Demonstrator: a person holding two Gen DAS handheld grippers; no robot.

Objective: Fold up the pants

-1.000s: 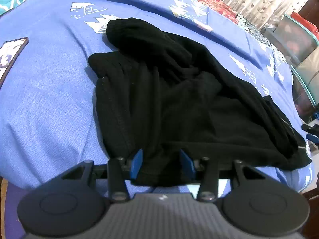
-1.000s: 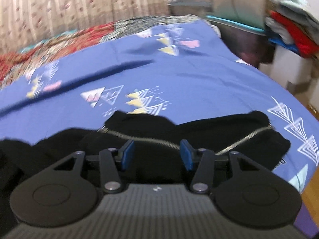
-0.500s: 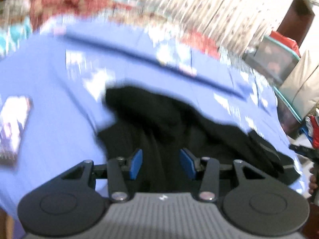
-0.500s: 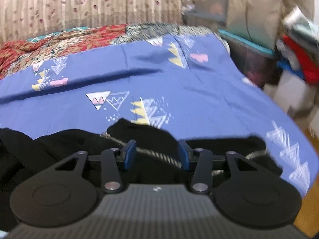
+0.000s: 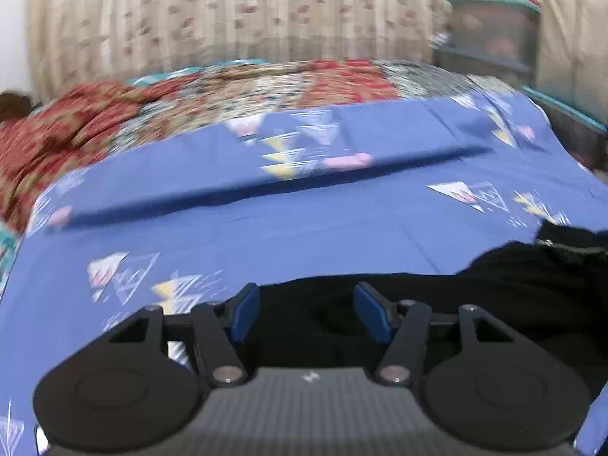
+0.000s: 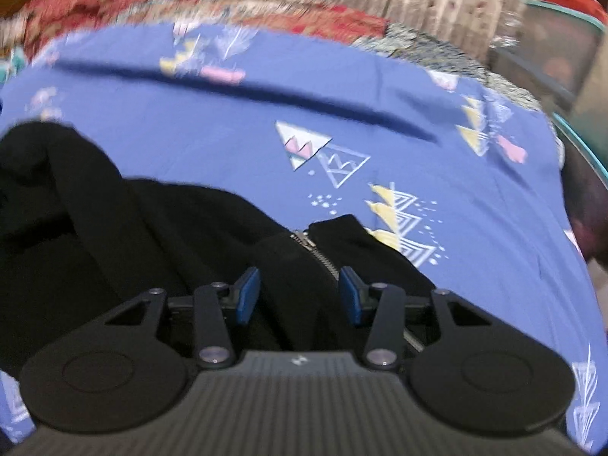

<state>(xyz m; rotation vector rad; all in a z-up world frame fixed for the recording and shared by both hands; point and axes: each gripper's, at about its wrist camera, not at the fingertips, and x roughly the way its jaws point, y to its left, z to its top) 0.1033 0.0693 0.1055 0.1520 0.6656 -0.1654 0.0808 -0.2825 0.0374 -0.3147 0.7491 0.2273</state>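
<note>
pants: black (image 6: pixel 159 235), crumpled in soft folds on the blue sheet (image 6: pixel 235 125); a rounded hump of cloth rises at the left of the right wrist view.
pants in left view: a dark low mass (image 5: pixel 494 296) along the lower right, its far edge lying against the sheet; blurred, little fold detail.
zipper: silver teeth (image 6: pixel 321 256) running down toward the camera between two black flaps, seen sharply in the right wrist view; the left wrist view shows only a small metal glint (image 5: pixel 547 244) at the far right of the cloth.
left gripper: (image 5: pixel 306 313) jaws apart and just been opening; black cloth lies beyond and below the gap, and the blue pads (image 5: pixel 245 313) do not press on it.
right gripper: (image 6: pixel 300 296) jaws apart, just been closing a little; the zipper and its flap lie in line with the gap, and the pads (image 6: pixel 249 296) stand clear of the cloth.
sheet: printed with white, yellow and pink triangles, one long crease across it.
only in left view: wide stretch of red patterned quilt (image 5: pixel 114 114) behind the sheet, curtain (image 5: pixel 228 15) filling the back, lidded bin (image 5: pixel 494 34) at right.
only in right view: the hump of cloth, the zipper's run.
</note>
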